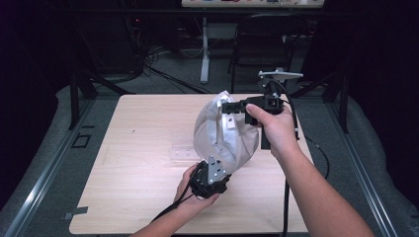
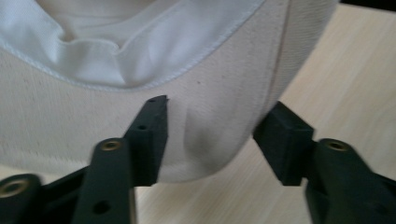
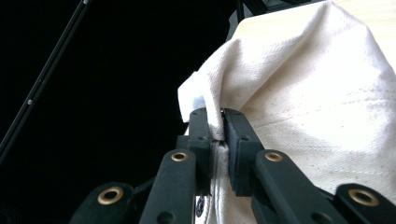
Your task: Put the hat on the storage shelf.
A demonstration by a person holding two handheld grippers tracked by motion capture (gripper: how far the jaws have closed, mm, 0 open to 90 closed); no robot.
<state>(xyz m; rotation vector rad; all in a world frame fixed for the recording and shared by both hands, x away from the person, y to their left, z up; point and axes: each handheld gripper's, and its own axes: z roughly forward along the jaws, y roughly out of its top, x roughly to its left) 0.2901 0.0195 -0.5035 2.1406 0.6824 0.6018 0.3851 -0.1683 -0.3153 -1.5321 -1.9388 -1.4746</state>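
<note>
The pale wooden worktop (image 1: 143, 163) occupies the middle of the high view, with a dark floor, cables and a black chair frame (image 1: 267, 44) beyond its far edge. A clear, flat plastic piece (image 1: 184, 152) lies on the worktop just left of the work.

The object in hand is a cream-white canvas bag (image 1: 225, 136), held up off the worktop at centre-right and standing roughly upright between the two tools. Its cloth bulges and creases; the left gripper view shows a lighter lining and a stitched hem (image 2: 140, 70), which suggests the open mouth faces that camera.

The right gripper (image 1: 231, 107), at the far right, is pinched tight on a fold of cloth at the bag's upper edge; in the right gripper view both pads press the cloth flat between them with no gap. The right hand (image 1: 276, 128) carries the bag's weight from above.

The left gripper (image 1: 216, 163), near centre, sits at the bag's lower end. Its jaws stand apart on either side of the rounded lower edge of the cloth; the inner pad appears to touch the fabric, the outer one is clear of it. No grasp is yet made there.

Assessment: the lift and the upper hold are done. Outstanding is the second grasp at the lower edge, then whatever spreading, folding or laying flat follows. Progress is judged early to middling.
</note>
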